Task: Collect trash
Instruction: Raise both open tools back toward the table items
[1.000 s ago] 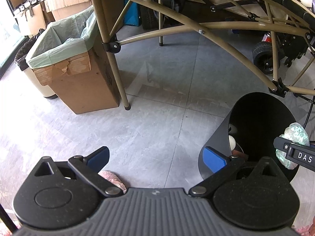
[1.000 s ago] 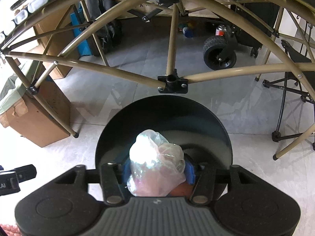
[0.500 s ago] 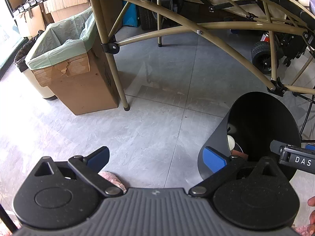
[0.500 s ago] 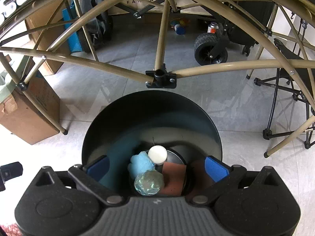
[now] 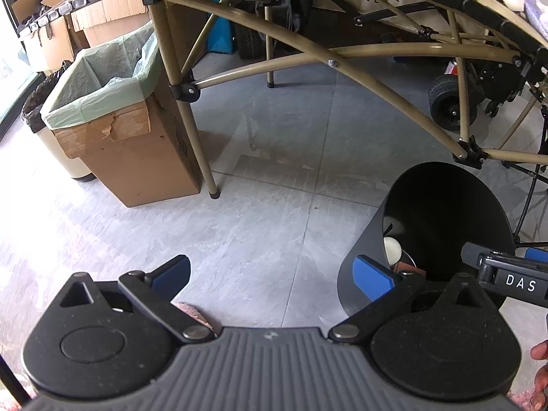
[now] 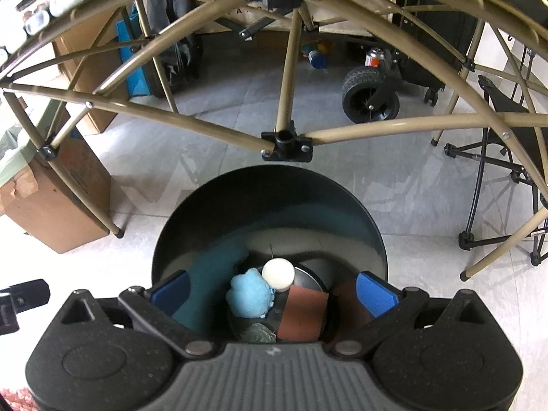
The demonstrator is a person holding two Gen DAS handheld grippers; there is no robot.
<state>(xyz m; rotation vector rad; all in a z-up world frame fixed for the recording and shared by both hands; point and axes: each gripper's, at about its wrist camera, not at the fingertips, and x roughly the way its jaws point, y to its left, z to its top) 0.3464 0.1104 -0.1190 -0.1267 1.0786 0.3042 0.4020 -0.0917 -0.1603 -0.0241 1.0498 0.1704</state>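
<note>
A black round bin [image 6: 270,212] stands on the grey tiled floor, seen also in the left wrist view as the bin [image 5: 363,267] at the right. At its bottom lie a blue fluffy wad [image 6: 250,296], a white ball [image 6: 278,274], a brown square piece [image 6: 303,313] and a crumpled clear plastic wad [image 6: 258,334]. My right gripper [image 6: 274,291] hangs open above the bin's mouth with nothing between its blue pads. My left gripper [image 5: 270,274] is open over bare floor, left of the bin. The right gripper's finger [image 5: 507,274] shows over the bin's rim.
A tan folding table frame [image 5: 342,65] arches over the far side. A cardboard box with a green liner [image 5: 113,116] stands at the left, a wheeled cart [image 5: 452,102] at the far right. A pink patterned rug edge [image 5: 191,308] lies under my left gripper. A folding chair [image 6: 507,157] stands right.
My right gripper has opened and let go of the clear plastic wad, which now lies at the bottom of the bin. The left gripper has kept still.
</note>
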